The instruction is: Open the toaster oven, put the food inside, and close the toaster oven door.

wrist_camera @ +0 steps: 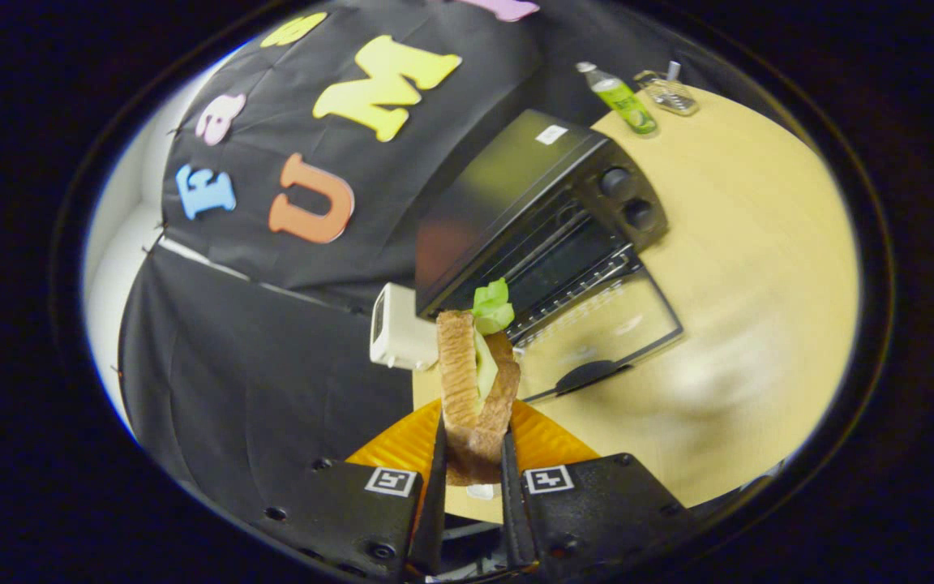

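My gripper [473, 454] is shut on a sandwich [475, 381] of two toasted bread slices with green lettuce sticking out of its far end. Both fingers press on the bread, and the sandwich hangs above an orange plate [544, 442] on the wooden table. Beyond the sandwich stands the black toaster oven [532, 203] with its glass door [601, 328] folded down flat onto the table. The wire rack inside shows through the opening. Two round knobs [625, 199] sit on the oven's front panel.
A white boxy device [398, 328] stands beside the oven at the table's edge. A green bottle [621, 99] and a clear glass container [668, 91] stand far behind the oven. Bare light wooden table [743, 268] spreads out beyond the door.
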